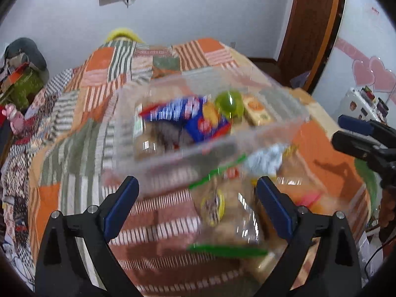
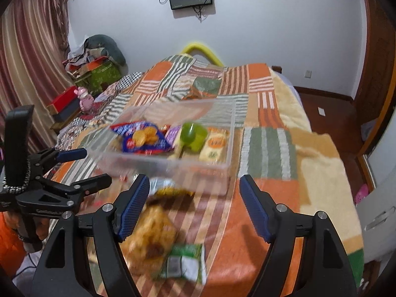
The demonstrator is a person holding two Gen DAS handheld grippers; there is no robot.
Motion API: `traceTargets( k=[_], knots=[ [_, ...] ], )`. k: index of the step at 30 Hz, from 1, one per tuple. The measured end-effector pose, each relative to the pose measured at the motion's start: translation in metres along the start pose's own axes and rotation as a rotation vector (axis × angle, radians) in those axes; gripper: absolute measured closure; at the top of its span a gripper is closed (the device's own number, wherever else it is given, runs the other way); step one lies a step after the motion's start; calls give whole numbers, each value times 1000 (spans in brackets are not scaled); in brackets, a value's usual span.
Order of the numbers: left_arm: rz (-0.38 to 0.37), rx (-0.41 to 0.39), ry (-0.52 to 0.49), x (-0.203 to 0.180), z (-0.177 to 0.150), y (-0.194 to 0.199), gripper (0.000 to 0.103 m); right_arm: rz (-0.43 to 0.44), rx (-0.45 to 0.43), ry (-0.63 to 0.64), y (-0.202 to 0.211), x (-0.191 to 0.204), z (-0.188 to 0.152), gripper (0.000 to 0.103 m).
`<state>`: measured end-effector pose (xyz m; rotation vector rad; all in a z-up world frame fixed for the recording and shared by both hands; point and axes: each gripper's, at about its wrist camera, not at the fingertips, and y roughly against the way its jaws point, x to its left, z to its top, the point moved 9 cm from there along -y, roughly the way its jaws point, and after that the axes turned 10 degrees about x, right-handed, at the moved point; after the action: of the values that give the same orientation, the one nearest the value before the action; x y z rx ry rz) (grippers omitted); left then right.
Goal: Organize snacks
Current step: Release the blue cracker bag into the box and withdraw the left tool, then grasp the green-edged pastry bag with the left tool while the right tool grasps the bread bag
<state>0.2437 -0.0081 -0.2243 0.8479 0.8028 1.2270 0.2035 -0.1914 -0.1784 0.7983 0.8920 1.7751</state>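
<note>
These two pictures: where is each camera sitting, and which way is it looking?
Left wrist view: on the left hand-held gripper, looking down along its open fingers at the clear bin on the bed; the right hand-held gripper shows at the right edge.
Right wrist view: on the right hand-held gripper, fingers open, facing the same bin from further right; the left hand-held gripper shows at the left edge.
Shared: the bin, the blue snack bag, the patchwork blanket.

Both cameras sit on the grippers and look down at the patchwork-covered bed [image 1: 81,113] from close by. Both see the same clear plastic box [image 1: 250,138] of snacks.
</note>
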Motion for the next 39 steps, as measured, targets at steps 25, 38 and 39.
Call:
traceTargets(
  k=[25, 38, 39],
  knots=[
    [-55, 52, 71, -2, -38, -44, 41, 24, 105, -18, -30, 24, -51, 25],
    [-84, -3, 110, 5, -44, -8, 54, 42, 83, -36, -23, 24, -54, 69],
    [-89, -8, 111, 5, -43, -4, 54, 41, 77, -42, -20, 21, -53, 70]
  ],
)
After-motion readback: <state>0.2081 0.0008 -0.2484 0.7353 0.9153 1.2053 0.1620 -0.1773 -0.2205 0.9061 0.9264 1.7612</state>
